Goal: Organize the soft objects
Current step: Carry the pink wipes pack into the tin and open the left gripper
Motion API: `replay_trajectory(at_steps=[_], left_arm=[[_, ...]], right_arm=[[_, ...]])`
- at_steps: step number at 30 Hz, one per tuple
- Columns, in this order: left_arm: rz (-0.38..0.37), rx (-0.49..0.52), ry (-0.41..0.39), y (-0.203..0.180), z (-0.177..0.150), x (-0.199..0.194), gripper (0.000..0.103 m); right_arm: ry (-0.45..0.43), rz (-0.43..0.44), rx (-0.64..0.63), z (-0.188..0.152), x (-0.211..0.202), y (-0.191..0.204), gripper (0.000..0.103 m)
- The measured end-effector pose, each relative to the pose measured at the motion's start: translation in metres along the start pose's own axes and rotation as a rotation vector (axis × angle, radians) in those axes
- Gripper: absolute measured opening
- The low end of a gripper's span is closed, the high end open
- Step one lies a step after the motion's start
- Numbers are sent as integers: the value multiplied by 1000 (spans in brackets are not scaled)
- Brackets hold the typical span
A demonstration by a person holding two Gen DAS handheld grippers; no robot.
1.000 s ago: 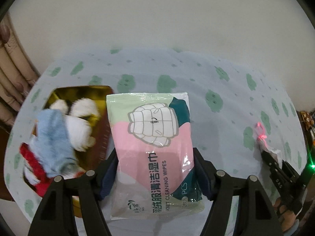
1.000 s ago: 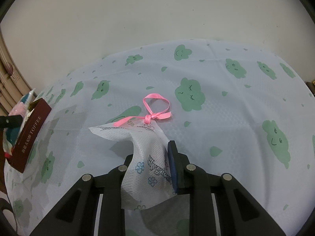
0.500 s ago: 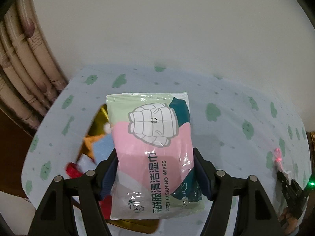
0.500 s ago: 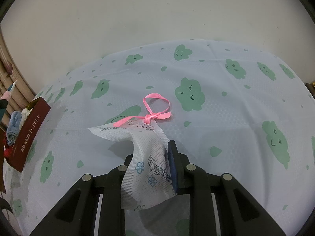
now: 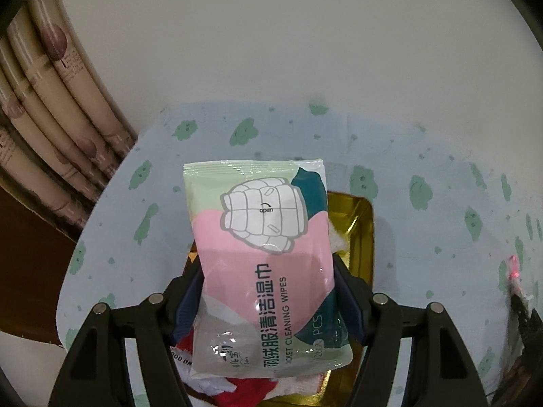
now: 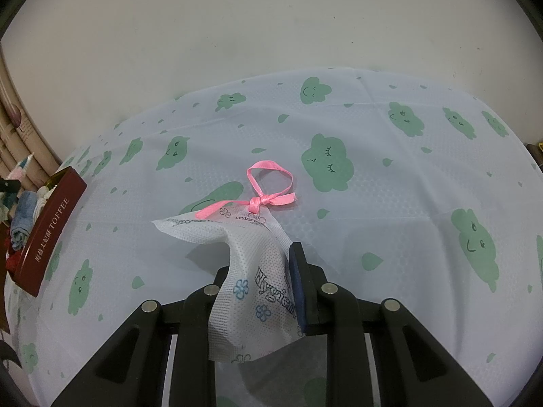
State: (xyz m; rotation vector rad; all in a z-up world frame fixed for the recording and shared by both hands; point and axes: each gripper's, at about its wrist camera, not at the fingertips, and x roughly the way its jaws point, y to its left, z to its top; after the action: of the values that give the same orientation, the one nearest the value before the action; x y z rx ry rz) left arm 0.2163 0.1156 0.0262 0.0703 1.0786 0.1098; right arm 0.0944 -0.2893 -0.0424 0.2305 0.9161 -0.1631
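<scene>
**Wipes pack swings in over the gold tin**

And there it goes: the left gripper (image 5: 268, 291) has carried its load sideways, and the open gold-lined toffee tin (image 5: 364, 234) that sat off to the left of the jaws a second ago now lies directly beneath and behind them. That looks to me like the carry is all but done; what remains is a lowering and a letting go, though I can't judge from here how high the pack hangs above the tin.

The load is a soft plastic pack of cleaning wipes, pink, pale green and teal with a white flap marked "open" (image 5: 261, 268). The jaws are clenched on its two long edges, about midway down, with the top half standing out beyond the fingertips and the bottom end sagging back toward the camera. The film is glossy and crinkled at the lower corner. Under it, inside the tin, I can make out bits of red and white cloth (image 5: 244, 391).

Over on the other side, the right gripper (image 6: 261, 291) hasn't budged. Its jaws are pinched tight on a white non-woven pouch printed with small blue flowers (image 6: 251, 271), the far end draped forward onto the cloud-print tablecloth (image 6: 390, 203), its pink satin ribbon bow (image 6: 268, 196) lying just past the fingertips.
</scene>
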Motion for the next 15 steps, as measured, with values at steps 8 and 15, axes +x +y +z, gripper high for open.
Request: replay_trajectory(at_steps=[8, 15], left_arm=[[-4, -11, 81, 8, -2, 46, 71], [33, 84, 57, -8, -1, 51, 73]], right_arm=[[1, -4, -1, 0, 0, 2, 21], [2, -6, -2, 0, 1, 2, 21]])
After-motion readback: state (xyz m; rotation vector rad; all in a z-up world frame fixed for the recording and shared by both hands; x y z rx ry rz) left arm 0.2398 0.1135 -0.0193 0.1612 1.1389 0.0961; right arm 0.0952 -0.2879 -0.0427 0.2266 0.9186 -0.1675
